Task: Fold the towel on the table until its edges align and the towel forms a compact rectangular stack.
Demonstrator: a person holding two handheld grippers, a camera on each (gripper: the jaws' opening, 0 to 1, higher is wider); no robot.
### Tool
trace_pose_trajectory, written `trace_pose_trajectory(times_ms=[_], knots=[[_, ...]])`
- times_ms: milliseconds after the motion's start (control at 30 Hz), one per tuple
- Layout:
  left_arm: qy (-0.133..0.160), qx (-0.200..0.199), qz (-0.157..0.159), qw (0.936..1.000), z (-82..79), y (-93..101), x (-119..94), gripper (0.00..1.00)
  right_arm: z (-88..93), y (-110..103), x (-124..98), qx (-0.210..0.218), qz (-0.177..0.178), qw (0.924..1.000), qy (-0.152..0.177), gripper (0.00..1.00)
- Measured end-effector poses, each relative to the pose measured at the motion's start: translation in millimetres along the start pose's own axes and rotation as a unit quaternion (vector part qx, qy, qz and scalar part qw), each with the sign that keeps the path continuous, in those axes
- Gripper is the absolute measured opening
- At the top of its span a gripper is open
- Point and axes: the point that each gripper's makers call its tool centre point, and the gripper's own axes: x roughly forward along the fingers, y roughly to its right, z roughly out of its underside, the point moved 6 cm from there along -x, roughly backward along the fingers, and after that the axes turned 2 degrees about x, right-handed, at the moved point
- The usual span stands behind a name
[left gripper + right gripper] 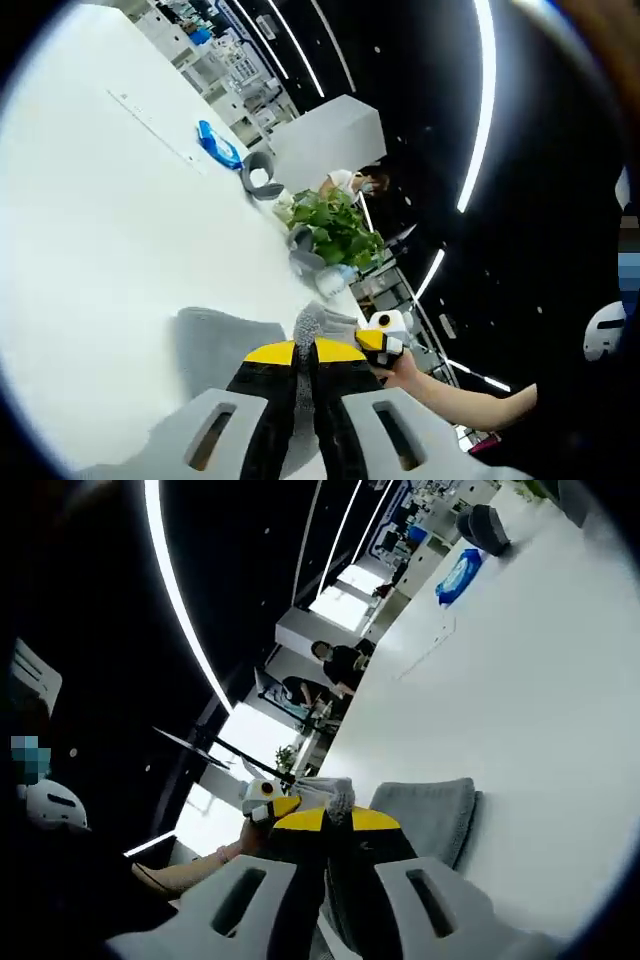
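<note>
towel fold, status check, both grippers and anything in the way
Left gripper shut on towel. Right gripper shut on towel too, edge lifted off white table. Nothing in the way nearby.

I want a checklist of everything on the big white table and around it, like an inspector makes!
Surface: white table, mostly bare.
Job's things: grey towel lying partly folded, one edge pinched up.
Clutter: blue packet, grey roll, green plant along the far edge.
Grippers: left gripper and right gripper both shut on the towel, close together.
Cables: nothing seen.
Surroundings: dark ceiling with light strips, shelves, people seated beyond the table.
</note>
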Motion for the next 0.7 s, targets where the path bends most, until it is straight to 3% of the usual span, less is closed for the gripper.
trace_pose_trajectory(times_ms=[133, 233, 433, 567, 700], knots=[[-0.013, 0.000, -0.019, 0.9997, 1.2, -16.4, 6.9, 0.04, -0.7, 12.3, 4.2, 0.005, 0.018, 0.9998, -0.010, 0.04], [-0.044, 0.009, -0.054, 0.9975, 6.7, -34.3, 15.1, 0.04, 2.7, 25.3, 8.7, 0.001, 0.054, 0.9982, -0.025, 0.04], [-0.037, 0.057, -0.077, 0.9947, 1.5, -40.1, 27.1, 0.04, -0.5, 48.2, 11.9, -0.007, 0.098, 0.9952, -0.001, 0.04], [-0.065, 0.114, -0.121, 0.9840, 5.6, -49.5, 29.7, 0.04, 4.7, 57.2, 18.7, -0.074, 0.146, 0.9862, -0.025, 0.04], [-0.067, 0.181, -0.148, 0.9701, 5.4, -51.3, 30.2, 0.05, 4.4, 58.0, 24.7, -0.149, 0.171, 0.9729, -0.041, 0.04]])
